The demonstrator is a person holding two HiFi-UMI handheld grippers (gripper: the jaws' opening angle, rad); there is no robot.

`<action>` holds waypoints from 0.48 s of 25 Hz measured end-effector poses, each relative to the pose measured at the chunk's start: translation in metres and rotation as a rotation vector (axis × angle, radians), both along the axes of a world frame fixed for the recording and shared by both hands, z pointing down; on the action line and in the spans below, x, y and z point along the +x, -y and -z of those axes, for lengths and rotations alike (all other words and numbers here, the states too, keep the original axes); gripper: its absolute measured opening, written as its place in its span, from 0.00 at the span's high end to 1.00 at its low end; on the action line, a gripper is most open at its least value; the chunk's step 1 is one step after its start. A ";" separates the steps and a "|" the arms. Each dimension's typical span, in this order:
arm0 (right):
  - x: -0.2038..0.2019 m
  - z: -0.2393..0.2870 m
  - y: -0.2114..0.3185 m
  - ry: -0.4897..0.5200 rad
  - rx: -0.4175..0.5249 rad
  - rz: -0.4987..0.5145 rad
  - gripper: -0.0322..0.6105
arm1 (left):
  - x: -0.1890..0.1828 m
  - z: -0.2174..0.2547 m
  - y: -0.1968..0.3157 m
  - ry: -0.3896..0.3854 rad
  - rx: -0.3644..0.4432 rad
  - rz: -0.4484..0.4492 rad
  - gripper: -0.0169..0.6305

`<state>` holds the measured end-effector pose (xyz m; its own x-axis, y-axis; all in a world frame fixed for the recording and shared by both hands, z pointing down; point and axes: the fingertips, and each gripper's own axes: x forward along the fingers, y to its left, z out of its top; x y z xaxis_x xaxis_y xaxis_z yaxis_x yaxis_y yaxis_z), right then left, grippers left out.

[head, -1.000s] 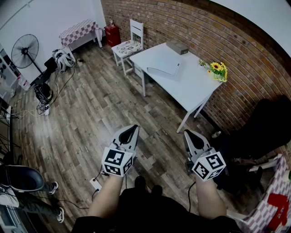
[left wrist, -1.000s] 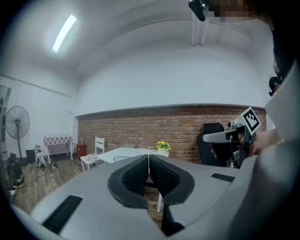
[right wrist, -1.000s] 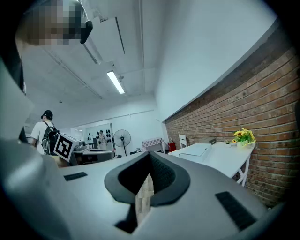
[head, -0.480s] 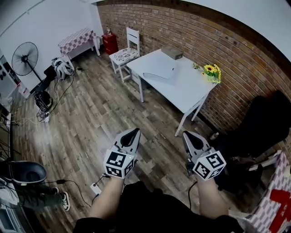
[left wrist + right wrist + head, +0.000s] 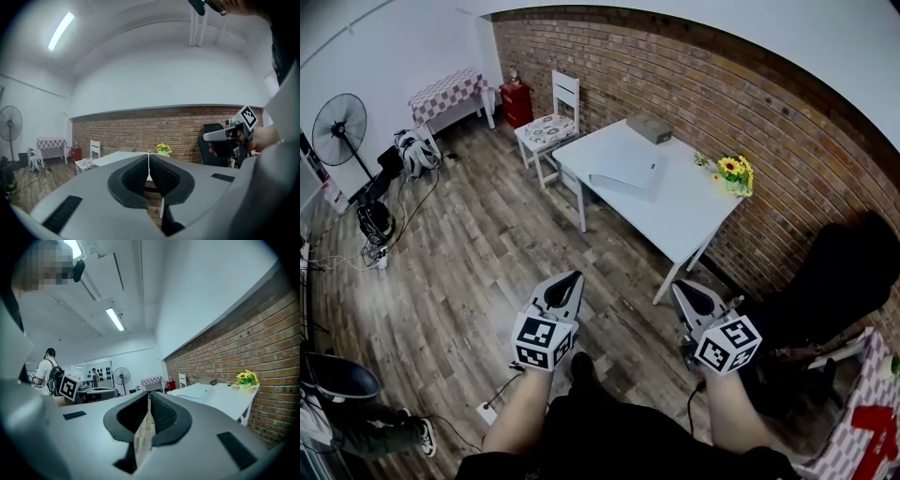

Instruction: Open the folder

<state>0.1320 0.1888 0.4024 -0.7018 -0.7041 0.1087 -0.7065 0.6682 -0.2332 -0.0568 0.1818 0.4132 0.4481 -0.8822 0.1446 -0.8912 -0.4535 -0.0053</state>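
A pale folder (image 5: pixel 623 174) lies shut on the white table (image 5: pixel 684 211) by the brick wall, far ahead of both grippers. It also shows in the right gripper view as a flat white folder (image 5: pixel 192 391). My left gripper (image 5: pixel 575 279) and right gripper (image 5: pixel 679 287) hang side by side over the wooden floor, well short of the table. Both point towards it, both are shut and neither holds anything. In the left gripper view the left gripper (image 5: pixel 148 156) has its jaws pressed together, with the table (image 5: pixel 117 158) beyond them. The right gripper (image 5: pixel 149 394) has its tips touching too.
A grey box (image 5: pixel 649 128) and a pot of yellow flowers (image 5: pixel 732 172) stand on the table. A white chair (image 5: pixel 546 131) sits at its far end. A dark office chair (image 5: pixel 834 272) is at the right, and a fan (image 5: pixel 339 117) and cables at the left.
Both grippers have moved forward together with the person towards the table. The table now sits a little further left in the head view. Both pairs of jaws stayed shut.
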 end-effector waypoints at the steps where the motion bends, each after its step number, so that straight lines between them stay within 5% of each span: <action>1: -0.006 0.001 0.012 -0.001 0.002 -0.002 0.90 | -0.006 0.000 0.012 -0.003 0.001 -0.001 0.94; 12: -0.088 0.000 0.135 -0.002 -0.035 -0.014 0.89 | -0.074 -0.004 0.135 -0.002 -0.025 -0.050 0.94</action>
<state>0.0436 0.0539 0.4029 -0.6915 -0.7097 0.1349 -0.7163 0.6494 -0.2551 -0.1312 0.0472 0.4171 0.4918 -0.8549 0.1654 -0.8675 -0.4974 0.0084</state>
